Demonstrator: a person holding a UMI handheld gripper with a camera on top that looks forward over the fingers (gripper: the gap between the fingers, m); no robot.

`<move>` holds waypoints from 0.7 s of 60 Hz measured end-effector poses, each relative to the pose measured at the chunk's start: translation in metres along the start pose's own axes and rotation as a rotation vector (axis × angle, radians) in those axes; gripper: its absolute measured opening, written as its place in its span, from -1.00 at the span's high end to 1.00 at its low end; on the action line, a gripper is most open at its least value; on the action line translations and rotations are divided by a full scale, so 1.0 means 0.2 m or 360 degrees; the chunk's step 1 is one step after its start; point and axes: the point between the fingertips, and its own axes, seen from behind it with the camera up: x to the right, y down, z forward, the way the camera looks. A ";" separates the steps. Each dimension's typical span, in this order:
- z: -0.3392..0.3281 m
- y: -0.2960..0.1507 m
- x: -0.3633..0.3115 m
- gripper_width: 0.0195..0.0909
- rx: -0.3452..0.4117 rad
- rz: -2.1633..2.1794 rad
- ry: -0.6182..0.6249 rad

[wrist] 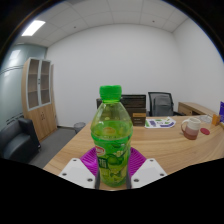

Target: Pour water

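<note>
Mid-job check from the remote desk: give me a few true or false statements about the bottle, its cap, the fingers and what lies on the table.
1. The green bottle stands upright between the gripper fingers. True.
2. The bottle's cap is off. False: a green cap sits on its neck.
3. The bottle is tipped over a cup and pouring. False: it is upright, and no water is flowing.
4. Other items lie on the wooden table beyond the fingers. True.
5. The bottle is red. False: it is clear green plastic with a green label.
</note>
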 end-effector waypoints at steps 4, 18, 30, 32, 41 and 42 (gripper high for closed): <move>0.00 0.00 0.00 0.56 -0.0014 0.0030 -0.0014; 0.11 -0.36 0.27 0.56 0.0071 0.0638 -0.0028; 0.33 -0.53 0.75 0.57 0.0021 0.1570 0.0087; 0.36 -0.55 0.81 0.56 0.0017 0.1735 0.0105; 0.48 -0.60 1.03 0.56 0.0086 0.2297 0.0097; 0.49 -0.61 1.05 0.56 0.0097 0.2340 0.0095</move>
